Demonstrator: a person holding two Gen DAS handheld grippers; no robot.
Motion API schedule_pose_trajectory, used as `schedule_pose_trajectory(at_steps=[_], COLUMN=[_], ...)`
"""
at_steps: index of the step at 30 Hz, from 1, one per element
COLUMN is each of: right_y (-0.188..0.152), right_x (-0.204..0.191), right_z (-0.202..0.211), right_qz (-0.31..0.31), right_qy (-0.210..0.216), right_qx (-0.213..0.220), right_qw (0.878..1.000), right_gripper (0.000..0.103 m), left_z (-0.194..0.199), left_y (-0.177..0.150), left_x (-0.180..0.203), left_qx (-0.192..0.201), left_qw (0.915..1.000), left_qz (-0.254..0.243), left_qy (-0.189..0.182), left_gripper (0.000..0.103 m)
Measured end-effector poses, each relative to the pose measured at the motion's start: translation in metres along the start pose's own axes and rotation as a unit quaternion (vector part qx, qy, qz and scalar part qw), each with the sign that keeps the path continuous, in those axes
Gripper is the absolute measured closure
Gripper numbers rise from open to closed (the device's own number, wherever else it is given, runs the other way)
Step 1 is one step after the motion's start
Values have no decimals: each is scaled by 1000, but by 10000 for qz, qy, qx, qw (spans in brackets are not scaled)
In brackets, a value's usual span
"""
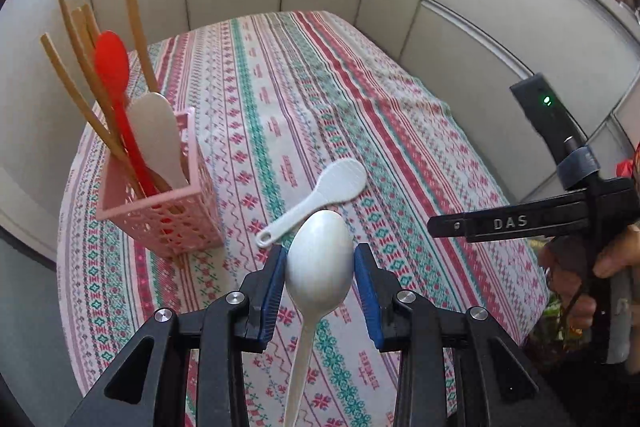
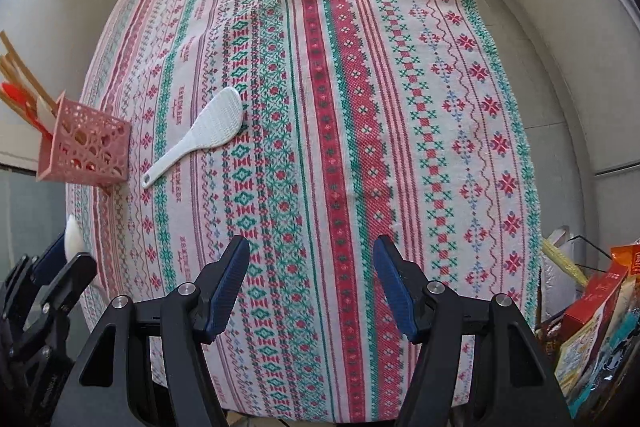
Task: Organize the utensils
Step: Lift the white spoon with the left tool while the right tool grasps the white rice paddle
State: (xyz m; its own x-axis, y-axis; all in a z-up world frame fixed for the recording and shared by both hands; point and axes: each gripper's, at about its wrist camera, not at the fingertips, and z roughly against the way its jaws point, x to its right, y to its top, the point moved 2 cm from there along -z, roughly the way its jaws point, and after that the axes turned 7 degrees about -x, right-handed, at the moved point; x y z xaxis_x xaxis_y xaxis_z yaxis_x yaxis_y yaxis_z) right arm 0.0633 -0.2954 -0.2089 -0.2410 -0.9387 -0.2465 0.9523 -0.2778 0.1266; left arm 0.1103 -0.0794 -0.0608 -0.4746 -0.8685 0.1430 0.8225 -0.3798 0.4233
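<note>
At far left a pink lattice caddy (image 1: 160, 211) stands upright on the cloth-covered surface (image 1: 400, 131), already stocked with wooden chopsticks (image 1: 68, 83), a red spoon (image 1: 114, 75) and a white paddle (image 1: 158, 135), all handle-down and fanned against its walls, the likely destination for whatever is left loose. Just right of the caddy, a white rice paddle (image 1: 320, 197) lies flat on the cloth, its handle end toward the caddy and its blade angled away; it appears to be the last piece waiting. In the foreground the left hand-held gripper (image 1: 320, 267) carries a white spoon (image 1: 320, 255) clear of the cloth, its blue pads (image 1: 276, 283) pressed on either side of the bowl and the handle trailing back beneath the camera, a hold that would suit lowering it handle-first into the caddy, which sits to the gripper's left and further off. At right the right hand-held gripper (image 2: 312, 283) hangs over bare cloth with its jaws standing wide and nothing between them, the rice paddle well ahead and to its left; a person's hand (image 1: 616, 251) shows on its grip.
</note>
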Motion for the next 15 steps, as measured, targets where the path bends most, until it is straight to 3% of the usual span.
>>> schedule_pose_trajectory(at_steps=[4,6,9,15], right_y=[30,42,58,77], right_x=[0,3,2,-19], right_z=[-10,-17,-30,-39], right_qz=[-134,-290,-451,-176], right_qy=[442,733,1088,1482], right_qx=[197,202,164,352], right_qw=[9987,9967,9929,9882], right_gripper=[40,52,62,71], left_z=[12,18,23,27], left_y=[11,17,23,30], left_x=[-18,-25,-29,-33], left_qx=[424,626,842,1118], left_qw=[9984,9966,9946,9913], left_qz=[348,474,535,626], left_qy=[-146,-235,-282,-301], left_gripper=[68,68,68,68])
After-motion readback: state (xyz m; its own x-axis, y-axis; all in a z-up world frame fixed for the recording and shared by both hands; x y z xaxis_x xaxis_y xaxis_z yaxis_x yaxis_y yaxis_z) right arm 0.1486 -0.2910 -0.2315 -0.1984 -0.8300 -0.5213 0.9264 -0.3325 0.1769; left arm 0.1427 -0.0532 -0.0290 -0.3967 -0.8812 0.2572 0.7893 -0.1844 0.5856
